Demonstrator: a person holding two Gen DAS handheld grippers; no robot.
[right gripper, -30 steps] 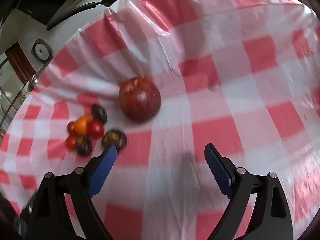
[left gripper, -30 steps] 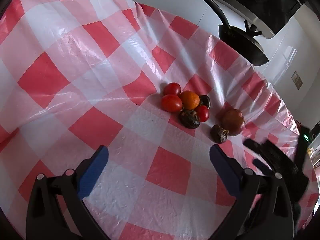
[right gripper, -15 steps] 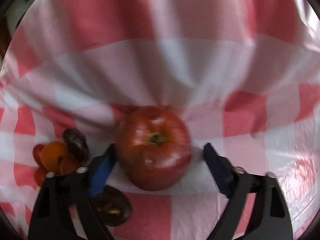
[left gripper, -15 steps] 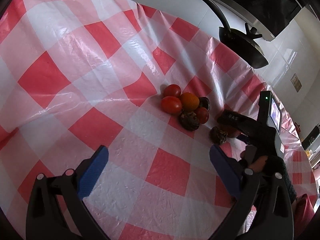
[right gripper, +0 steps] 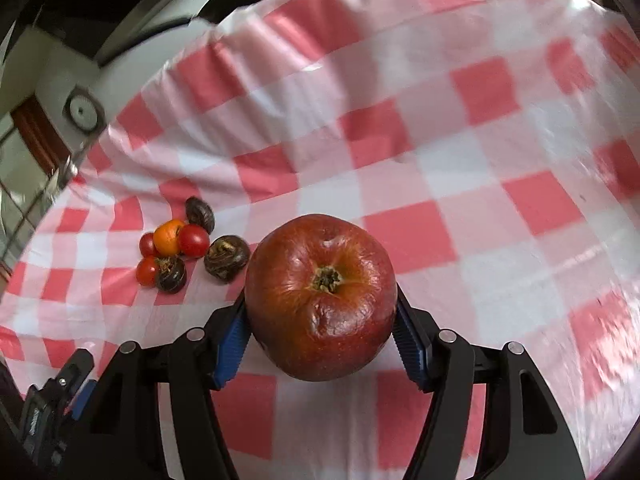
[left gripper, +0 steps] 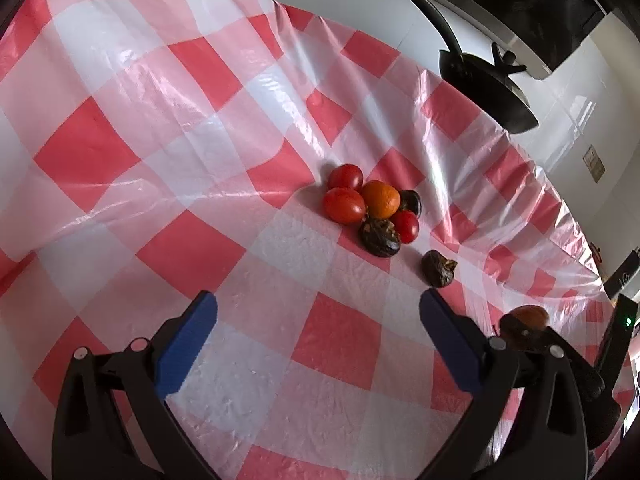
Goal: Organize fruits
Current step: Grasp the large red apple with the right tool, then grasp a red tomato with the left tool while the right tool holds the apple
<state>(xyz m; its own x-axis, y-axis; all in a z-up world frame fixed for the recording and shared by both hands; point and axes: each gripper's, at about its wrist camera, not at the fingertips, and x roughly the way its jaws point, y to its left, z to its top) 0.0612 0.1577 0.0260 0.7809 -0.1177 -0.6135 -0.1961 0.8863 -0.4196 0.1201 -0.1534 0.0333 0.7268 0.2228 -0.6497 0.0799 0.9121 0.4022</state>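
Tablecloth (left gripper: pixel 192 112) – red-and-white check, glossy, creased, covering the whole work surface

Frying pan (left gripper: pixel 486 88) – black, on the white counter past the cloth's far edge

Right gripper (right gripper: pixel 322 320) – jaws just drawn in, blue pads pressed on both flanks of the apple

Left gripper (left gripper: pixel 318 330) – jaws wide apart, nothing between them, above bare cloth

Apple (right gripper: pixel 320 296) – dark red, wrinkled, stem end toward the camera, held clear of the cloth

Fruit cluster (left gripper: pixel 370 210) – three red tomatoes, an orange fruit and two dark shrivelled fruits, touching

Lone dark fruit (left gripper: pixel 438 268) – just beside the cluster
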